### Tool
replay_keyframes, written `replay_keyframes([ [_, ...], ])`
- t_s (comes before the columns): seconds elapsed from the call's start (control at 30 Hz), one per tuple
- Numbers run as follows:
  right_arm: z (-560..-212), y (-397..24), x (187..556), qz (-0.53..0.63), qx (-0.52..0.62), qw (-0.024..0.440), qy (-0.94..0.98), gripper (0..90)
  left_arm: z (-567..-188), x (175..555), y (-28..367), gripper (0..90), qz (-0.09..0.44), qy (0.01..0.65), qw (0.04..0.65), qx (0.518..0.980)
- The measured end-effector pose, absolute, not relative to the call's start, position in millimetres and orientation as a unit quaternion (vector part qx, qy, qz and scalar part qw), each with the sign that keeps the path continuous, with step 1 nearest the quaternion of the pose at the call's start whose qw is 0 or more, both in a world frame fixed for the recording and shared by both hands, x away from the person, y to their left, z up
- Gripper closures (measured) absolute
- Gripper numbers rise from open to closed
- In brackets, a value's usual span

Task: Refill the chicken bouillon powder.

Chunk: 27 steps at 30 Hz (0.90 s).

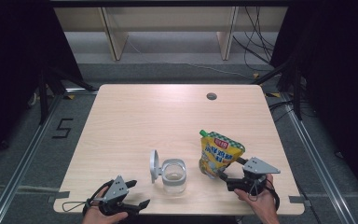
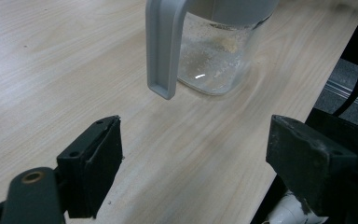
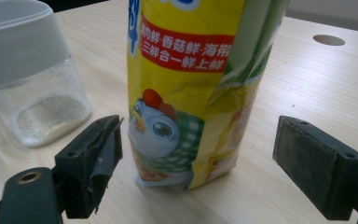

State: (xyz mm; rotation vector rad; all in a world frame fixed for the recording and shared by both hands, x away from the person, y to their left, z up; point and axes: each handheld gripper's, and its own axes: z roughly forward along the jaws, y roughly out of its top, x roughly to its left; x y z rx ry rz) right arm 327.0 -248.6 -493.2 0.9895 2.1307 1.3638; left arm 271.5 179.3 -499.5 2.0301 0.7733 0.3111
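The pouch [image 1: 219, 156] stood upright right of centre in the lower half of the high view, yellow with a green-checked top edge and a small spout at its upper left corner. In the right gripper view the pouch [image 3: 191, 88] filled the middle of the frame, showing a red label band and a cartoon chick, its base on the table [image 3: 307, 79]. The right gripper [image 1: 230, 175] sat just below and right of the pouch in the high view, held by a hand [image 1: 256, 198] at the bottom edge. Its jaws stood wide apart with the pouch between them, and neither pad touched it; gaps showed on both sides.

The jar [image 1: 173, 175] stood just left of the pouch, near bottom centre, clear with a little pale powder at its bottom and a grey lid [image 1: 154, 165] flipped up on its left side. In the left gripper view the jar [image 2: 214, 60] lay at top centre, the lid [image 2: 161, 51] hanging in front of it.

The left gripper [image 1: 137, 193] rested in the lower left of the high view, near the table's front edge and apart from the jar. Its jaws were open, with bare table [image 2: 51, 70] between them.
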Motion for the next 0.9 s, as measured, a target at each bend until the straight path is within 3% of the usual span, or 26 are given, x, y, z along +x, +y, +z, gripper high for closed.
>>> replay_keyframes([
  [0.9,-506.3,-230.9,351.6,0.522,0.321,0.217,0.760,19.2,-501.1,273.8,180.0,17.9,0.135,0.306,0.446,0.830],
])
